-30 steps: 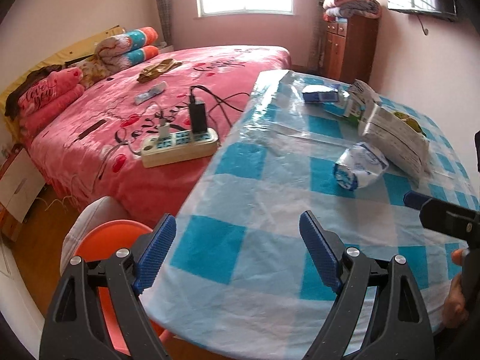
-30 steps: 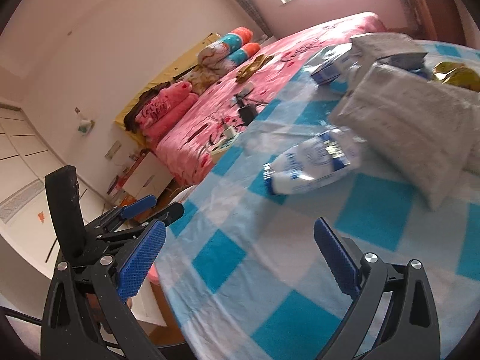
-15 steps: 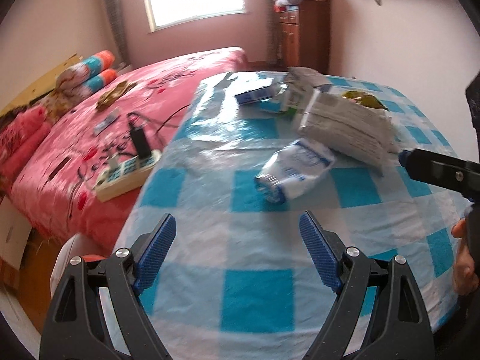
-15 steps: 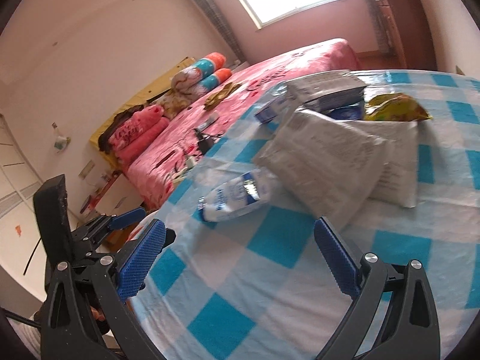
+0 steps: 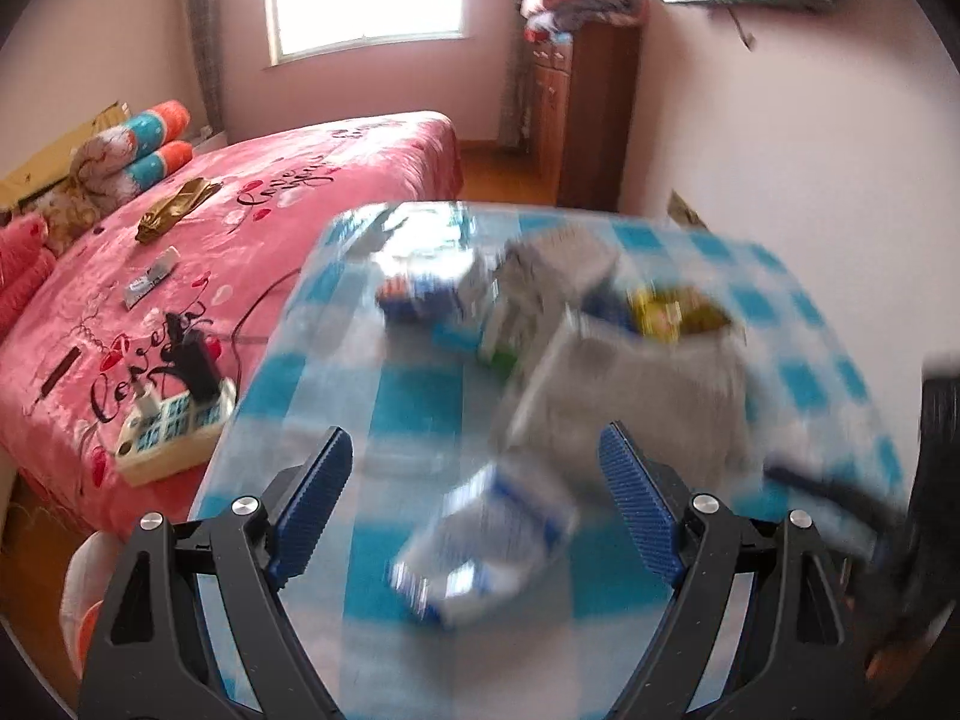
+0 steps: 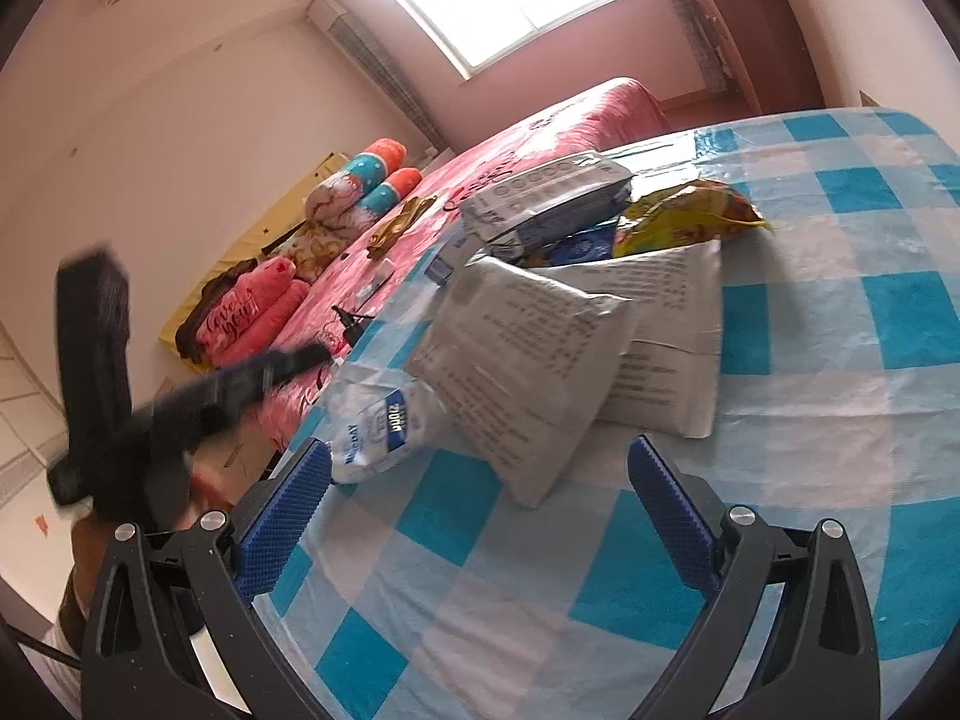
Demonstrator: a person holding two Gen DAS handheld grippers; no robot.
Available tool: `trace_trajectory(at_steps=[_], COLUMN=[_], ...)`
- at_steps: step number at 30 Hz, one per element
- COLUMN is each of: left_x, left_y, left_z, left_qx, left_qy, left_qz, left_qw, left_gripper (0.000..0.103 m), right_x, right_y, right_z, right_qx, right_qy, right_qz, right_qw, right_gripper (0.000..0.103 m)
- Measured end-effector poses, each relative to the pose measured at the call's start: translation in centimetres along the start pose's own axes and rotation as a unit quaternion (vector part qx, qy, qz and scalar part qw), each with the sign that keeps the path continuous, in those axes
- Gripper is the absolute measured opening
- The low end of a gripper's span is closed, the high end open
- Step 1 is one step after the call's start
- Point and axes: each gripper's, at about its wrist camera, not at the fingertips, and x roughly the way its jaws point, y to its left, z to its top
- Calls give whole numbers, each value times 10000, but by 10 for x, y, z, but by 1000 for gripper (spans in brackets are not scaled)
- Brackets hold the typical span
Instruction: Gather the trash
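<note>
Left hand-held gripper (image 5: 474, 489) spread wide, nothing btwn pads, aimed down at crumpled white-blue wrapper (image 5: 486, 546) lying just ahead, roughly centred btwn fingers in left wrist view (blurred). Wrapper on blue-white checked surface (image 6: 840, 360) near edge facing pink bed (image 5: 240, 252), long axis running diagonally from near-left up to far-right, so prob. needs a wrist roll to close across narrow side. Right hand-held gripper (image 6: 480, 510) also wide open & empty, wrapper off to its left just past left pad, grey mailer bags (image 6: 540, 348) straight ahead of it. Left looks nearer & better lined up w/ wrapper; right better placed for mailers. Further back: grey carton (image 6: 552, 198), yellow snack bag (image 6: 684, 210), blue packet partly hidden under them. No bin or trash bag visible
</note>
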Motion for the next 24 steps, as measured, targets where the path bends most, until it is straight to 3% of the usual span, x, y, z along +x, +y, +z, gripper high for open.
trace_trajectory(at_steps=[4,8,12,14,21,23,24], left_x=[22,58,99,110,157,163,163], left_y=[-9,-48,-95,-108,-127,-126,-125], left_z=[47,82,93,94,93,95,96], left_qx=[-259,536,1847,2232,2989,2998,2984], left_qy=[-135,89,511,635,1116,1130,1124], left_qz=[-168,-325,-249,-176,147,224,231], left_qw=[9994,9980,9811,9726,9476,9470,9475], left_gripper=[85,85,85,85,85,82,75], right_x=[-2,-6,-8,-10,-15,-17,-16], right_y=[-8,-16,-28,-34,-42,-43,-44], right_z=[2,4,6,6,5,5,5], right_qx=[72,183,476,637,821,836,847], right_qy=[-44,-78,-60,-59,-55,-73,-76], right_qz=[13,104,304,441,579,585,592], right_qw=[10000,9997,9984,9970,9949,9948,9946], right_gripper=[98,98,98,98,98,98,98])
